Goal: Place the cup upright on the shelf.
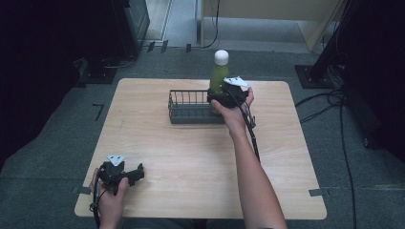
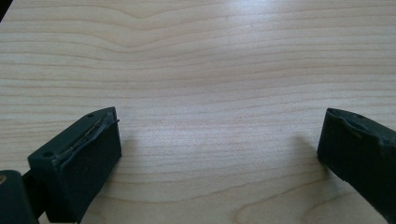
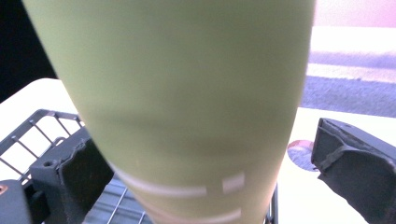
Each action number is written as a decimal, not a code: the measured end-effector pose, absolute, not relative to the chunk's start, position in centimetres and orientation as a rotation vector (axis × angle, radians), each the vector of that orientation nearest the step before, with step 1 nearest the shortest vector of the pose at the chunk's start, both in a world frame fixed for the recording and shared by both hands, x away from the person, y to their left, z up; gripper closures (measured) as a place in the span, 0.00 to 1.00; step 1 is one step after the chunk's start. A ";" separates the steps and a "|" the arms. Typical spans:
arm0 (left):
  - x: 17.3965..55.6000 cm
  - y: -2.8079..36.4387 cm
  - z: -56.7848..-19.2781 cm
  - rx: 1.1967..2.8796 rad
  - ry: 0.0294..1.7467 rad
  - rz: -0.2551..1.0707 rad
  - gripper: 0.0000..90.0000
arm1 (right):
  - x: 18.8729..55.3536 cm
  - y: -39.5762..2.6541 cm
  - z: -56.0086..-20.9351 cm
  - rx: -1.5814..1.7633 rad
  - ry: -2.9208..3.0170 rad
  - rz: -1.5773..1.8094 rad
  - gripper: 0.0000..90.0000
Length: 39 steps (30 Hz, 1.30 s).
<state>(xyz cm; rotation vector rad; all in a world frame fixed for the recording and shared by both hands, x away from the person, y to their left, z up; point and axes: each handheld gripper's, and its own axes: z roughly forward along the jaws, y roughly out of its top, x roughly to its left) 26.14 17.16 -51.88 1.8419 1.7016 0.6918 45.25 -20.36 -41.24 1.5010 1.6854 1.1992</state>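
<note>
A green bottle (image 1: 219, 72) with a white cap stands upright in the right end of a dark wire basket (image 1: 188, 109) at the back of the wooden table (image 1: 191, 162). My right gripper (image 1: 220, 98) is at the bottle's lower body, jaws on either side of it. In the right gripper view the bottle (image 3: 187, 93) sits between the jaws of the open gripper (image 3: 210, 177); the right jaw stands clear of it with a visible gap. My left gripper (image 1: 136, 172) rests at the near left of the table, open and empty (image 2: 219, 154).
The rest of the basket (image 3: 37, 126) to the left of the bottle holds nothing. Bare wood (image 2: 210, 70) lies ahead of the left gripper. Beyond the table's far edge are grey carpet, cables and stand bases.
</note>
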 end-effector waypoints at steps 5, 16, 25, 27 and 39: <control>26.1 17.2 -51.9 1.841 1.702 0.692 0.00 | 44.5 -20.5 -41.0 1.501 1.694 1.234 0.00; 26.1 17.2 -51.9 1.842 1.702 0.692 0.00 | 41.1 -21.6 -40.3 1.425 1.735 1.244 0.00; 26.1 17.2 -51.9 1.842 1.702 0.692 0.00 | 37.5 -24.4 -42.6 1.485 1.753 1.190 0.00; 26.1 17.2 -51.9 1.842 1.702 0.692 0.00 | 37.1 -24.8 -43.0 1.495 1.754 1.179 0.00; 26.1 17.2 -51.9 1.846 1.700 0.694 0.00 | 32.7 -29.7 -47.2 1.593 1.731 1.076 0.00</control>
